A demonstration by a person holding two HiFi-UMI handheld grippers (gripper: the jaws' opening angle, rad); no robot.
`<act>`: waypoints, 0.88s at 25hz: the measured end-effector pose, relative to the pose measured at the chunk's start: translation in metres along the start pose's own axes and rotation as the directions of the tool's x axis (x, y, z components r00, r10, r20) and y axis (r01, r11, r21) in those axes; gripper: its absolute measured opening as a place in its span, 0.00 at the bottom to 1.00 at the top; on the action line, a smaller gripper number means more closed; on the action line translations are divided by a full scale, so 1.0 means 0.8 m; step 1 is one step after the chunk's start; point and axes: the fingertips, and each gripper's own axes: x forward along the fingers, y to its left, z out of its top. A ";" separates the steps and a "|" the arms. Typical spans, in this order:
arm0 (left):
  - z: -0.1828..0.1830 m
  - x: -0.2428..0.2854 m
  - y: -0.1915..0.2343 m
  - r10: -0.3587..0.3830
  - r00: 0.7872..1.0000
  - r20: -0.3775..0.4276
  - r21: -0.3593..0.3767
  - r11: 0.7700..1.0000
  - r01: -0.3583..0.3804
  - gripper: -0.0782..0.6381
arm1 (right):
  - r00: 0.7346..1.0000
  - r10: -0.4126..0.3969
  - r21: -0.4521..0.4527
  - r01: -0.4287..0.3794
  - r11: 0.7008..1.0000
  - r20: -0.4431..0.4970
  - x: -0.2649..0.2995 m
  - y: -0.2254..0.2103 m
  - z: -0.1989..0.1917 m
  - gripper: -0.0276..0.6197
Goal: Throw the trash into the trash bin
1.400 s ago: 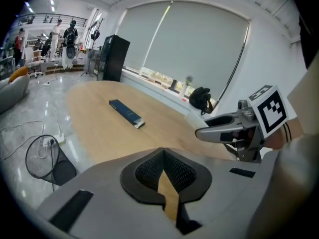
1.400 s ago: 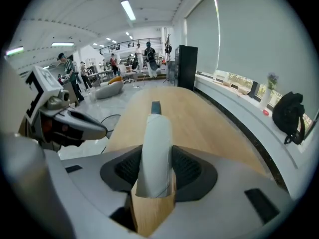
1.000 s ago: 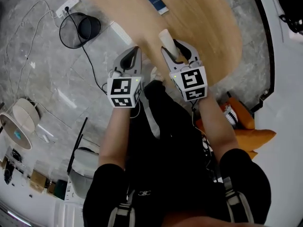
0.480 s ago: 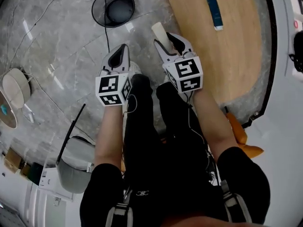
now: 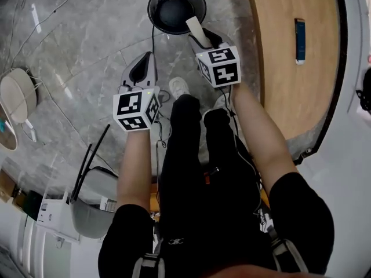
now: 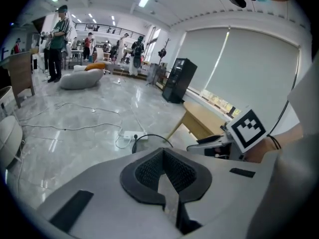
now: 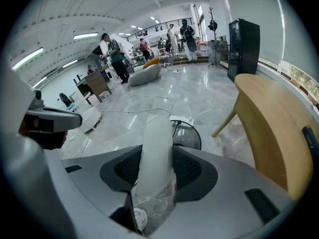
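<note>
A black wire-mesh trash bin (image 5: 176, 7) stands on the grey floor at the top of the head view. My right gripper (image 5: 203, 35) is shut on a pale tube-shaped piece of trash (image 5: 195, 28), whose tip reaches the bin's near rim. In the right gripper view the trash (image 7: 155, 148) stands upright between the pads, with the bin (image 7: 188, 134) just behind it. My left gripper (image 5: 146, 58) is lower left of the bin, shut and empty. In the left gripper view its pads (image 6: 144, 171) meet at the tip, and the bin's rim (image 6: 149, 136) shows beyond.
A round wooden table (image 5: 290, 68) with a dark blue flat item (image 5: 299, 39) is at the right. A black cable runs across the floor to a power strip (image 6: 130, 135). A round white fan (image 5: 17, 100) and a chair (image 5: 87, 207) are at the left. People stand far off.
Both grippers have swung away from the table toward the bin, which now lies straight ahead of the right gripper. The trash has stayed in the right gripper's grip.
</note>
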 end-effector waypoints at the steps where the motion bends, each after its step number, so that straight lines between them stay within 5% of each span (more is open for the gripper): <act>1: -0.001 0.000 0.009 0.001 1.000 -0.001 -0.004 1.000 -0.001 0.12 | 1.000 0.003 -0.005 -0.004 1.000 -0.023 0.018 0.002 -0.001 0.32; 9: -0.033 0.002 0.070 0.018 0.999 -0.039 -0.041 0.999 -0.019 0.12 | 0.991 -0.086 -0.048 0.082 0.996 -0.098 0.127 -0.005 0.002 0.32; 14: -0.051 0.000 0.076 0.010 0.998 -0.059 -0.055 0.998 -0.014 0.12 | 0.992 -0.114 -0.029 0.113 0.993 -0.061 0.131 -0.002 0.017 0.37; 18: -0.046 0.002 0.070 0.002 0.999 -0.049 -0.061 0.998 -0.005 0.12 | 0.987 -0.146 -0.002 0.146 0.989 0.062 0.093 0.007 0.039 0.08; 22: -0.021 0.007 0.054 -0.014 1.000 -0.019 -0.055 0.998 0.013 0.12 | 0.975 -0.133 0.037 0.128 0.991 0.177 0.043 0.020 0.057 0.06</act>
